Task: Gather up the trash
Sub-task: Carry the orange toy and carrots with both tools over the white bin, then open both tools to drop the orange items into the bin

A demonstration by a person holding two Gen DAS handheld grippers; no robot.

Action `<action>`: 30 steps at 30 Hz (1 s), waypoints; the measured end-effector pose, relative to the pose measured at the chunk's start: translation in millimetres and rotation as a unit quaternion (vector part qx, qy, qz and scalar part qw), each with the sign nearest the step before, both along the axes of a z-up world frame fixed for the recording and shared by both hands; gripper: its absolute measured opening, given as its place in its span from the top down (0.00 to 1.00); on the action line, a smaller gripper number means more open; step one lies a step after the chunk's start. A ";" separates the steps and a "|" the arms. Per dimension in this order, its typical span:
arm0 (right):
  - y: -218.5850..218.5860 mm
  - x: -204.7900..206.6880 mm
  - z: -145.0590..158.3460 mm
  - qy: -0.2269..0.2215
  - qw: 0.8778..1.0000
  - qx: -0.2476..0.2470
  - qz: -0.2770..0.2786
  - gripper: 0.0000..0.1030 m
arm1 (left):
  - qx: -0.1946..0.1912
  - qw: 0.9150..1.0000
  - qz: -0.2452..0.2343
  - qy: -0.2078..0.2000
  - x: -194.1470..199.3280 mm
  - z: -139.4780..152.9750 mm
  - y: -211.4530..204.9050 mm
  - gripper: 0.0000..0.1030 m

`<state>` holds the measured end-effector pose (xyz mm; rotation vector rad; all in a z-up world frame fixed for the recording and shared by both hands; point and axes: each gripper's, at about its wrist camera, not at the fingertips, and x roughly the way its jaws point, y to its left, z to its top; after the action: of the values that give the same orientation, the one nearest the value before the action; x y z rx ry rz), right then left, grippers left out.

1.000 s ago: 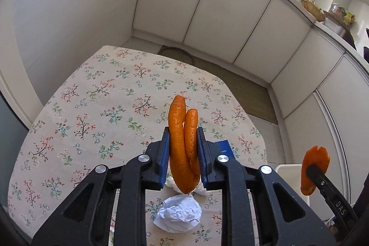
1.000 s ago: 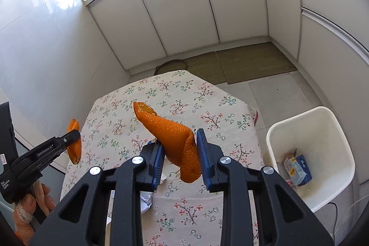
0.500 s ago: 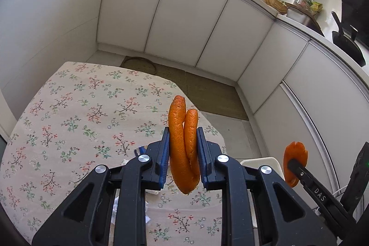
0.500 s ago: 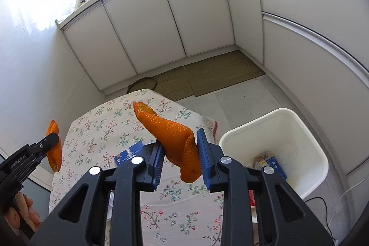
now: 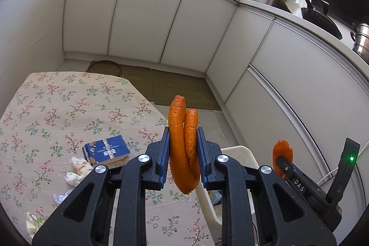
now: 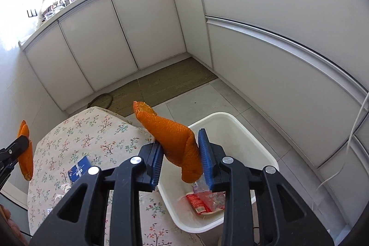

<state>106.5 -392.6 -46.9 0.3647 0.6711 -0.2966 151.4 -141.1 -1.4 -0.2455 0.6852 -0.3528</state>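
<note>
The left gripper pinches a curled strip of orange peel upright over the edge of the floral-clothed table. The right gripper's jaws are opening around a folded orange peel wedge, above the white plastic bin. The wedge touches the left pad; contact with the right is unclear. Black gripper arms hide part of the bin's contents: a red wrapper.

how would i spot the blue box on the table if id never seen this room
Find the table with the floral cloth by the white cabinets. Near its edge beside the white bin lies the blue box, flat among crumpled tissues. It is the only dark blue, hard-edged thing there.
</note>
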 end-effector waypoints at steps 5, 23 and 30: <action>-28.5 -11.4 -2.5 0.002 1.000 -0.009 -0.029 0.49 | 0.003 0.999 -0.034 0.001 -1.6 -6.2 -40.6 0.80; -109.6 -55.9 -11.0 0.005 0.989 -0.034 -0.142 0.26 | 0.020 0.991 -0.135 0.007 -9.0 -34.0 -149.8 0.78; -114.2 -60.1 -13.9 0.015 0.986 -0.045 -0.159 0.21 | 0.030 0.988 -0.149 0.013 -8.4 -42.5 -166.2 0.63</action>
<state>46.4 -506.9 -60.8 0.3806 0.6263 -0.6356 143.0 -307.3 -44.0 -0.0895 0.7583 -0.6135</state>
